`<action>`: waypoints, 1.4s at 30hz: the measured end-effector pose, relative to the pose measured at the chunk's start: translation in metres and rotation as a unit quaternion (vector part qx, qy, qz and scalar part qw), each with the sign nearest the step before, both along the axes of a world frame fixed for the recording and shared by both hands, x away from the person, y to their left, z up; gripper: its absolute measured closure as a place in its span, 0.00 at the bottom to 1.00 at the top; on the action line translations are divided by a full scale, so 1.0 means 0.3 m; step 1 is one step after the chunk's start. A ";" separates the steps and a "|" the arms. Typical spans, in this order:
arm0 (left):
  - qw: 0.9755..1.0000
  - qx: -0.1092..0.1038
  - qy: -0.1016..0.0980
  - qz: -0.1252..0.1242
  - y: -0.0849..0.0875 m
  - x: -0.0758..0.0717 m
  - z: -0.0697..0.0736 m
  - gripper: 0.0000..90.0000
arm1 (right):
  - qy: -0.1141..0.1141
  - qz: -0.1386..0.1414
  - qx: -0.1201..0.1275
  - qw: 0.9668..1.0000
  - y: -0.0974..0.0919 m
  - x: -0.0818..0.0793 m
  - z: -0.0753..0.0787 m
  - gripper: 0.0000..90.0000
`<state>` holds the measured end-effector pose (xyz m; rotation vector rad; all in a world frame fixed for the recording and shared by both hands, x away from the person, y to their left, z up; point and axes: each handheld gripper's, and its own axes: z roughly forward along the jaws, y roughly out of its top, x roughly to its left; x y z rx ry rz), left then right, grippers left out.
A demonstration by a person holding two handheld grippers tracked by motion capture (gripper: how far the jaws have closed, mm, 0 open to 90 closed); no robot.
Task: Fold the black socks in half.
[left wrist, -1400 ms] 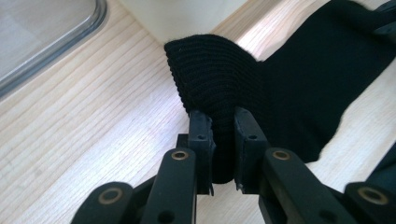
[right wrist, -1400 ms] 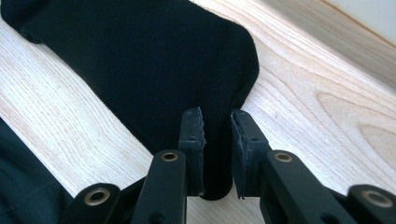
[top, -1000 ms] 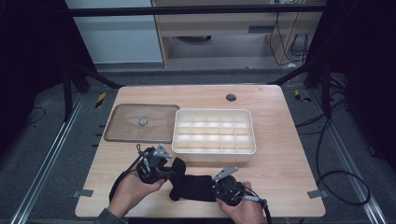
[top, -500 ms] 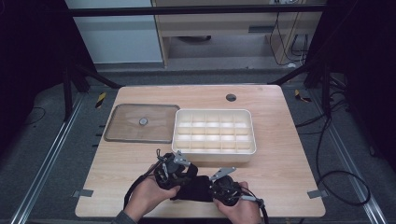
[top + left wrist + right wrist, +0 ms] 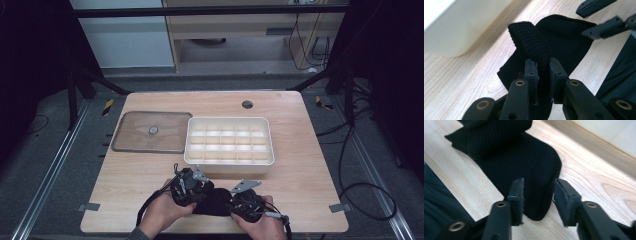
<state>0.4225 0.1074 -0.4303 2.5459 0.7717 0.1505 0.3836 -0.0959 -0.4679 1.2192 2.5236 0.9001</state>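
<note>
Black ribbed knit sock (image 5: 214, 201) lies at the table's six o'clock edge, between both hands. Left gripper (image 5: 543, 72) — jaws clamped on the ribbed cuff, which is lifted and doubled over toward the toe. Right gripper (image 5: 537, 192) at the sock's other end; its jaws have just been opening and stand apart, the toe between them, pads off the cloth. Judgement: folding begun, one turn partly made; finishing the fold and stowing it remain. Cream plastic compartment tray (image 5: 229, 160) at twelve o'clock of the sock, cells bare. Clear flat lid (image 5: 150, 132) at ten o'clock. From above, hands hide most of the sock — layer count hard to make out.
</note>
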 end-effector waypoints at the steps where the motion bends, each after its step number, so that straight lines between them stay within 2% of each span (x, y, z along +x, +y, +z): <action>1: 1.000 0.000 0.000 0.000 0.000 0.000 0.000 0.88 | 0.003 0.000 0.004 1.000 0.000 -0.001 -0.001 0.76; 5: 1.000 0.000 0.002 -0.002 -0.006 -0.002 -0.010 0.88 | 0.006 0.012 0.000 1.000 0.005 0.001 -0.014 0.81; 12: 1.000 -0.002 0.000 -0.008 -0.018 -0.009 -0.005 0.88 | 0.022 0.007 0.002 1.000 0.004 0.012 -0.032 0.83; 21: 1.000 -0.029 0.002 -0.012 -0.052 -0.028 0.008 0.88 | 0.025 0.008 0.009 1.000 0.004 0.017 -0.044 0.83; 25: 1.000 -0.015 -0.003 -0.013 -0.070 -0.025 -0.014 0.88 | 0.027 0.006 0.016 0.999 -0.002 0.019 -0.047 0.83; 39: 1.000 -0.008 -0.011 -0.003 -0.085 -0.012 -0.040 0.87 | 0.028 0.006 0.018 0.999 -0.001 0.019 -0.049 0.80; 42: 1.000 -0.003 -0.010 -0.001 -0.089 -0.012 -0.048 0.86 | 0.027 0.006 0.018 0.999 -0.001 0.019 -0.049 0.77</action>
